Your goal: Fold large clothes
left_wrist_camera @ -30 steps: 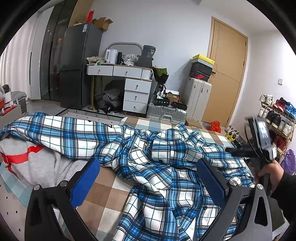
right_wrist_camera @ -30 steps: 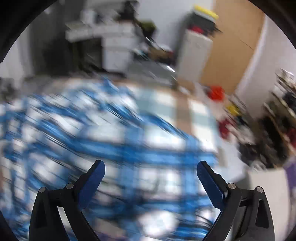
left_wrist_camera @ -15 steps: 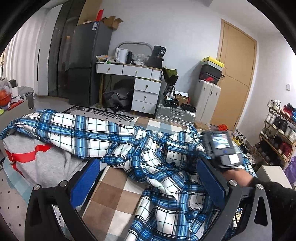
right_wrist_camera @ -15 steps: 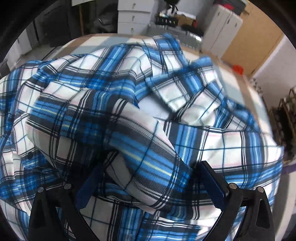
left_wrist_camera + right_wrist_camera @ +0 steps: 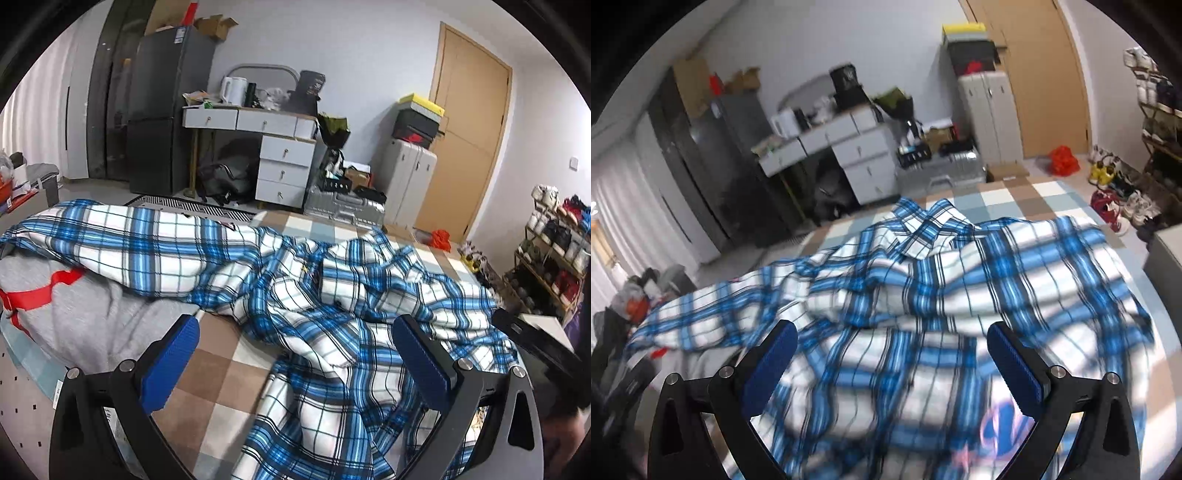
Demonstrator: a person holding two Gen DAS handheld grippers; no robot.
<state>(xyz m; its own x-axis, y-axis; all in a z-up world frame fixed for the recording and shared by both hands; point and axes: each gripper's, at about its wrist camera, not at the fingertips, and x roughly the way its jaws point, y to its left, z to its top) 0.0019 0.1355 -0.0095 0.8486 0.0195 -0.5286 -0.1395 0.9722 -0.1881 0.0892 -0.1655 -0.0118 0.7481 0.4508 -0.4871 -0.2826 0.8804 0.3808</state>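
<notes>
right tongs (image 5: 890,354) have lifted off the crumpled blue-and-white plaid shirt (image 5: 332,314), released and empty; left tongs (image 5: 295,354) hover released too. shirt sprawls on the checked bed (one sleeve over a grey garment (image 5: 85,310)). best: pinch a hem corner, spread flat first.

Pale grey walls (image 5: 369,48) close in a cluttered room. A tall dark refrigerator (image 5: 162,110) stands against the back wall with cardboard boxes (image 5: 210,26) on top, beside a white desk with drawers (image 5: 273,147) carrying a white kettle (image 5: 233,90). Right of it a pale suitcase (image 5: 404,181) stands upright (boxes stacked on it), near a wooden door (image 5: 469,129). A shoe rack (image 5: 554,251) fills the right edge; white curtains (image 5: 624,206) hang at the left.
</notes>
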